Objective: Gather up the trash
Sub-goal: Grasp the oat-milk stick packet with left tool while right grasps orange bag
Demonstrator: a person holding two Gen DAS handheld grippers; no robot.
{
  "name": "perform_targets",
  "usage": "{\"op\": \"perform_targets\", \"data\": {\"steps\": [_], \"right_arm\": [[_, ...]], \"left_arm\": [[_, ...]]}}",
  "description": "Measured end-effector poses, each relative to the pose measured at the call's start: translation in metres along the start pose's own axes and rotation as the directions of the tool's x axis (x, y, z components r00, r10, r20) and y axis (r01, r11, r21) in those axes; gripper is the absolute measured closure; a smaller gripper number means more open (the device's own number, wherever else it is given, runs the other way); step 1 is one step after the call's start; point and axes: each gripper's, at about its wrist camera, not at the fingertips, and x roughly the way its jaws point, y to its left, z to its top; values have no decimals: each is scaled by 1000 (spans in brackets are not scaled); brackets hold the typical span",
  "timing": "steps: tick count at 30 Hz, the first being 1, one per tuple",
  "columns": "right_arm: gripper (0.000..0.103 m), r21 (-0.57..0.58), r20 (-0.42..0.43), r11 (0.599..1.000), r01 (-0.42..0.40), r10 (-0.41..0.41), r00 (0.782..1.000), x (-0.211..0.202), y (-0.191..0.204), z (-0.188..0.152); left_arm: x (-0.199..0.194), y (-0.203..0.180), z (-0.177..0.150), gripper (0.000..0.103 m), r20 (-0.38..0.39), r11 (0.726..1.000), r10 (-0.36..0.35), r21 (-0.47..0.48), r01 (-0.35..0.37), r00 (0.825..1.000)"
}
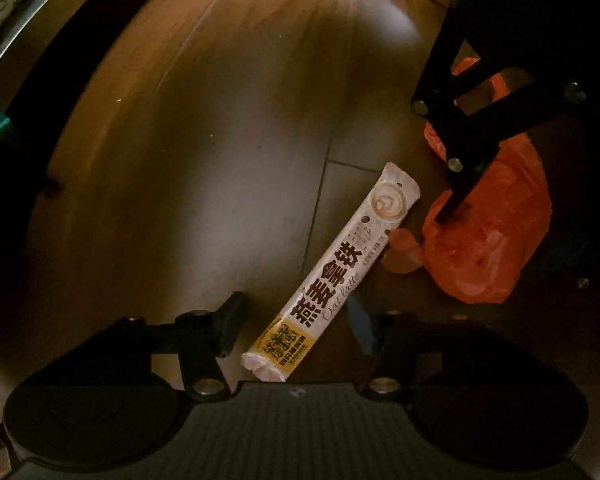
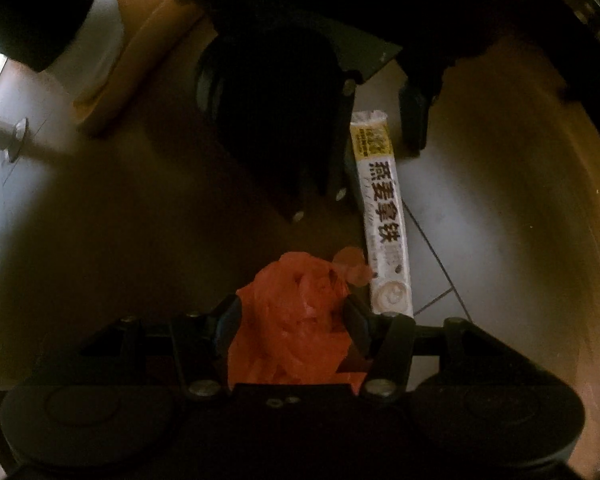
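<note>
1. Oat latte sachet [image 1: 332, 276]: a long, thin stick pack. It lies flat on the floor [image 1: 180, 160], with one side touching the orange plastic bag [image 1: 488, 240].
2. The pack is probably very light. If it is empty, it will be floppy and could bend in the middle.
3. Its skin looks smooth and shiny, so it could slip out of a weak pinch.
4. It lies flat against the floor, so there is little edge to get under. A good spot to pinch is across its narrow width, near the yellow end.
5. The left hand-held gripper [image 1: 296, 306] points down at the floor. Its fingers are apart, and the yellow end of the pack sits between them. The pads do not press on it yet.
6. The orange plastic bag is soft, crumpled and puffy. It will squash when pinched and weighs almost nothing. Any thick bunch of it is fine to grab.
7. The right hand-held gripper [image 2: 292, 308] has the bag filling the gap between its fingers. The bag touches both sides, but I cannot tell if the fingers are squeezing it.
8. Neither piece of trash looks like it could break.
</note>
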Motion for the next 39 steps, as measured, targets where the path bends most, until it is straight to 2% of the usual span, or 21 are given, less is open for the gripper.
{"op": "perform_targets", "data": {"steps": [2, 3, 4, 6, 9, 15, 20, 25, 28, 33, 36, 39], "right_arm": [[50, 4, 7, 1000, 13, -13, 1000, -1, -1, -1], [52, 10, 7, 1000, 17, -17, 1000, -1, -3, -2], [54, 18, 2, 1000, 21, -21, 1000, 0, -4, -3], [56, 27, 10, 999, 36, -37, 999, -2, -6, -5], [61, 49, 4, 998, 42, -43, 999, -2, -14, -6], [63, 160, -17, 985, 64, -62, 998, -27, -42, -7], [64, 220, 8, 969, 111, -116, 993, -67, -63, -8], [64, 292, 70, 943, 161, -189, 980, -119, -67, -6], [65, 337, 110, 924, 182, -231, 967, -153, -61, -3], [65, 437, 169, 879, 192, -290, 942, -205, -46, -7], [65, 471, 196, 861, 191, -313, 929, -219, -40, -9], [65, 474, 198, 858, 199, -324, 925, -212, -41, -6]], "left_arm": [[0, 1, 2, 50, 13, 1000, 4, -2, -4, 1000], [-1, 1, 2, 53, 18, 1000, 8, 1, -8, 1000], [2, 0, 0, 60, 25, 1000, 19, 5, -19, 1000], [2, -1, 1, 66, 32, 1000, 29, 5, -29, 999], [3, -1, 1, 71, 41, 999, 36, -15, -35, 999], [-4, 13, -2, 77, 34, 988, 26, -152, -21, 999], [-24, 33, -15, 79, 30, 958, 40, -285, -30, 999], [-68, 41, -27, 83, 50, 944, 61, -329, -41, 997], [-95, 52, -30, 95, 64, 932, 65, -361, -38, 996], [-139, 44, -37, 97, 75, 919, 91, -391, -55, 993], [-149, 40, -42, 97, 76, 912, 111, -403, -72, 991], [-146, 44, -51, 97, 63, 882, 88, -469, -48, 994]]}}
